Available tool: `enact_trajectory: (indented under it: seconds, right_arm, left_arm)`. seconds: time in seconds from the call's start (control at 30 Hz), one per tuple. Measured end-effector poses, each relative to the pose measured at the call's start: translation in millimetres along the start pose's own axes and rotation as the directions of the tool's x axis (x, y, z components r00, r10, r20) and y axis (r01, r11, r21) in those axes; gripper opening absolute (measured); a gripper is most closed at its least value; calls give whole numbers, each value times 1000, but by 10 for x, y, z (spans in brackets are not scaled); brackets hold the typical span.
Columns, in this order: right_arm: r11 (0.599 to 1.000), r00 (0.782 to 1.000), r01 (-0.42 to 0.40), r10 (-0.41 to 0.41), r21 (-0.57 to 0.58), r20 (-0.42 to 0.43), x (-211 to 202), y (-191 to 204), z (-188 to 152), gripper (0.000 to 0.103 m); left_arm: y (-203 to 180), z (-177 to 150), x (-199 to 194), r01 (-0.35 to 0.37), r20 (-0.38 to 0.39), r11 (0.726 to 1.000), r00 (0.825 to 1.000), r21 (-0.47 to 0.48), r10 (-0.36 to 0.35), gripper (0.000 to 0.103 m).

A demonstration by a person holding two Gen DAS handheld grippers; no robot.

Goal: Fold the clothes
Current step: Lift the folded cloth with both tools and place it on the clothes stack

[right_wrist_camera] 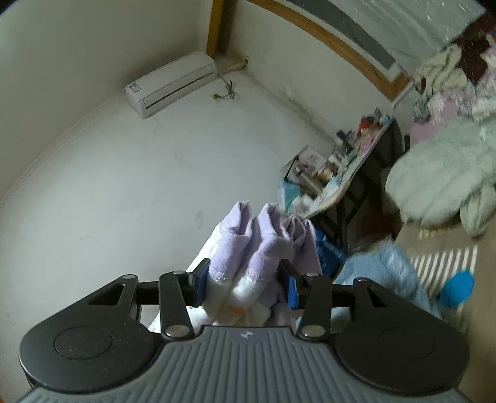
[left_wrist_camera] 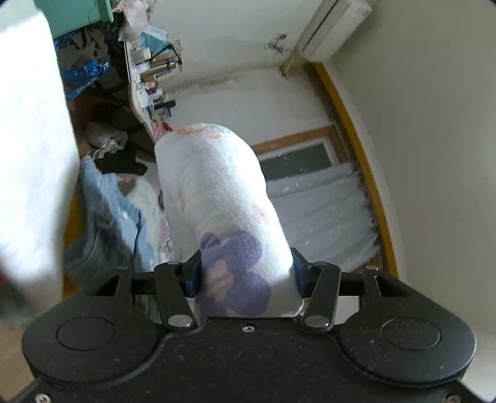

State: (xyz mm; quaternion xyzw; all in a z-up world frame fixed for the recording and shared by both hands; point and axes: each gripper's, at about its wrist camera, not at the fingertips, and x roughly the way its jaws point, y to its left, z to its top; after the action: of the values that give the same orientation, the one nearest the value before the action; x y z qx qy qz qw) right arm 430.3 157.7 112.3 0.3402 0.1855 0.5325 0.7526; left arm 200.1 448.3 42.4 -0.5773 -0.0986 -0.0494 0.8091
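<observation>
From the left wrist, my left gripper (left_wrist_camera: 246,272) was closed partway on a thick bunch of the white garment (left_wrist_camera: 214,192), the one with the purple flower print. Its blue pads pressed the cloth from both sides, so the jaws stood as wide as the bunch and no wider. The garment ran straight ahead of the claw and up, a long rounded fold whose axis lay along my fingers, its far end topped by an orange-printed edge. The camera pointed high, toward wall and air conditioner (left_wrist_camera: 333,29), so I judged the cloth was lifted clear of any surface. A blurred white sheet of cloth (left_wrist_camera: 31,148) filled the space off to the claw's left; I could not tell whether it belonged to the same garment. Below and left of the claw lay a heap of blue clothes (left_wrist_camera: 108,201).

From the right wrist, my right gripper (right_wrist_camera: 245,283) was likewise clamped on gathered cloth: a lilac band with a lacy edge (right_wrist_camera: 263,245) bunched between the pads, white fabric beneath it. The folds rose ahead of the fingers, tilting a little right.

Both claws held cloth, most likely two ends of one piece, though neither view showed the other claw. As I judged it, the next move turned on the span between my hands: drawing them apart would stretch the piece flat across before laying it down.
</observation>
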Motion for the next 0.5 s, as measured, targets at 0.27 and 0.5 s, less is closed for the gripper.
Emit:
enact_trajectory:
  seconds: [0.27,0.5]
  right_arm:
    - [914,912,393,-402,-103,-78,568,-574,-212,66]
    - [947,947,319,-317,-39,45,115,-635,-153,69]
  left_arm:
    - [491,-148,556,-377,-32,917,923,127,384,63]
    - [370,-77,371,-343,-36,934,937,96,348,72]
